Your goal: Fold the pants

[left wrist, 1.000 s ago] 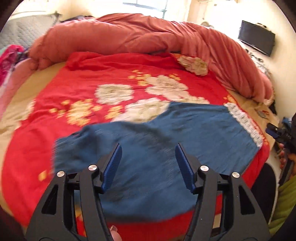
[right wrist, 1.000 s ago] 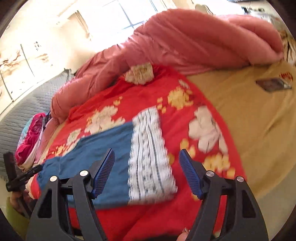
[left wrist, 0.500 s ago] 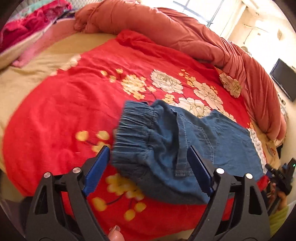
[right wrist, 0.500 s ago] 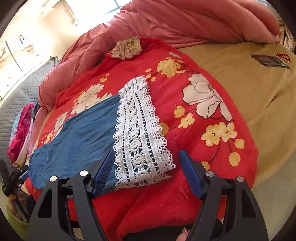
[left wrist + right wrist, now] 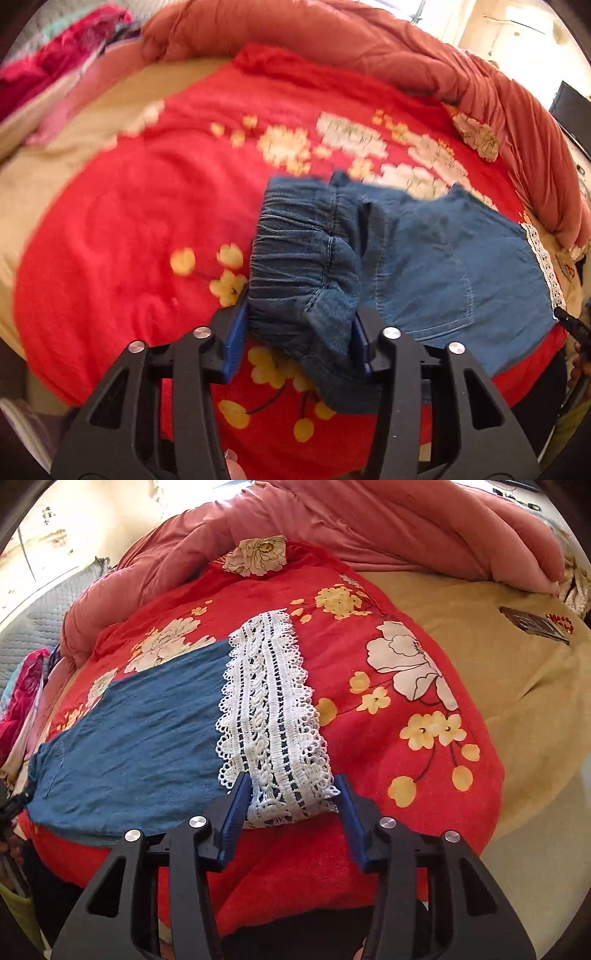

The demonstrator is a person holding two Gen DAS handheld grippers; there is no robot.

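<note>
Closing on the soft blue denim pants (image 5: 436, 258), left hand-held gripper (image 5: 297, 336) squeezes the waistband; right hand-held gripper (image 5: 291, 806) nears the white lace hem (image 5: 269, 709). Pinch both snugly, then lift together.

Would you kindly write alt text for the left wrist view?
The left tool is closing on the gathered elastic waistband of blue denim pants, which lie across a red floral blanket. A bunched pink duvet lies behind.
</note>
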